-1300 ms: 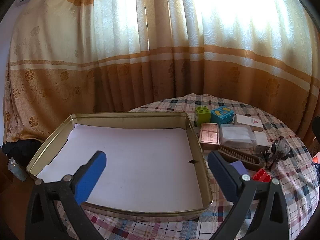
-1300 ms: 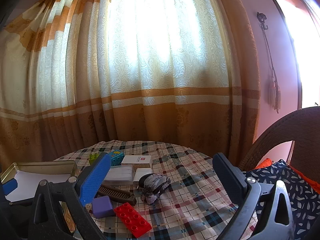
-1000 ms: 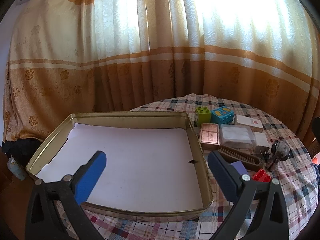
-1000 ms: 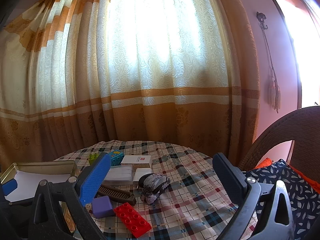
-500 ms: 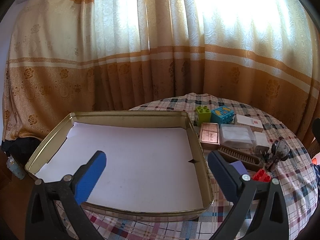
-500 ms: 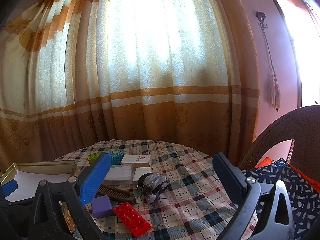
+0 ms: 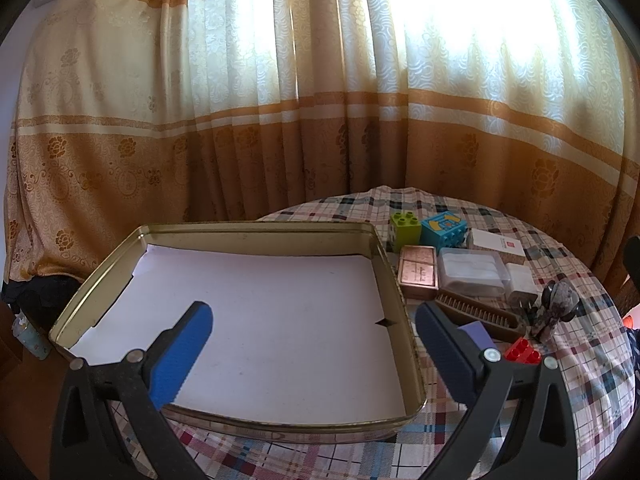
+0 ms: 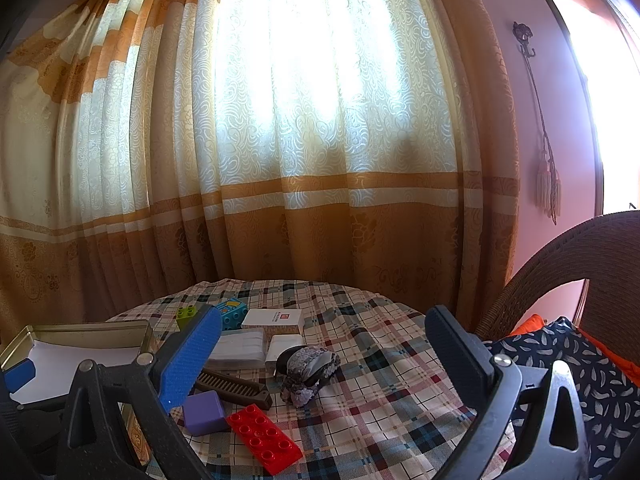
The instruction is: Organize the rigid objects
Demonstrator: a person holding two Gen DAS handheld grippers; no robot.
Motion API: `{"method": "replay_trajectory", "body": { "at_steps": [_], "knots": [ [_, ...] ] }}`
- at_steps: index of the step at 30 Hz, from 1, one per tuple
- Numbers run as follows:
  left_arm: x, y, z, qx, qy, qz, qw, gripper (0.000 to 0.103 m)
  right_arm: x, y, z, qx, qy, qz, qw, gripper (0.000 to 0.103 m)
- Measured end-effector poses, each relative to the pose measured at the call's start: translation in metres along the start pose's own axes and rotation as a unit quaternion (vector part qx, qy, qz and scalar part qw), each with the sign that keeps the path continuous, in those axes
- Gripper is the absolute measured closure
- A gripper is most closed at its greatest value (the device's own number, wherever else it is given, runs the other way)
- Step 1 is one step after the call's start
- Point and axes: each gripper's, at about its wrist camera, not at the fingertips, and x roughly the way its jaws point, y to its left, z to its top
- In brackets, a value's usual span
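Orange and cream curtains (image 7: 320, 100) close the background behind a round table with a checked cloth (image 7: 592, 364).

From the left wrist view, the left gripper (image 7: 316, 354) has its jaws spread wide and grips nothing; its fingers hang above the near half of a shallow gold tin tray (image 7: 404, 312). White paper (image 7: 260, 312) lines the tray floor, which gives free room across its whole width. At 2 o'clock from the tray, just beside its right wall, lie a copper tin (image 7: 417, 272) and a clear plastic box (image 7: 471, 273). Behind them stand a green block (image 7: 405, 226), a blue block (image 7: 444, 231) and a white box (image 7: 496, 242). A brown comb (image 7: 476, 314) lies nearer, with a patterned bundle (image 7: 556, 308) at its right end. A red brick (image 7: 522, 352) and a purple cube (image 7: 476, 330) are partly hidden by the right finger.

From the right wrist view, the right gripper (image 8: 324, 354) is also released, the jaws far apart and touching nothing. At 7 o'clock lie the purple cube (image 8: 204, 412) and the red brick (image 8: 264, 438), close together. The brown comb (image 8: 232, 390) lies just behind them, and the patterned bundle (image 8: 308, 368) sits near the middle. Open cloth (image 8: 380, 360) stretches toward 3 o'clock up to the table edge, where a wicker chair (image 8: 580, 264) stands. The tray (image 8: 80, 330) is at 9 o'clock.
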Motion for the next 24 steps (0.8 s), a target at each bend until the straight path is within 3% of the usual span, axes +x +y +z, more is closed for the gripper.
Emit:
{"method": "replay_trajectory", "body": {
  "at_steps": [19, 24],
  "knots": [
    [0.000, 0.000, 0.000, 0.000, -0.001, 0.000, 1.0000, 0.000, 0.001, -0.006, -0.004, 0.015, 0.009, 0.000, 1.000, 0.000],
    [-0.001, 0.001, 0.000, -0.001, -0.003, -0.001, 1.0000, 0.000, 0.007, -0.015, -0.004, 0.036, 0.039, 0.013, 0.998, 0.000]
  ]
}}
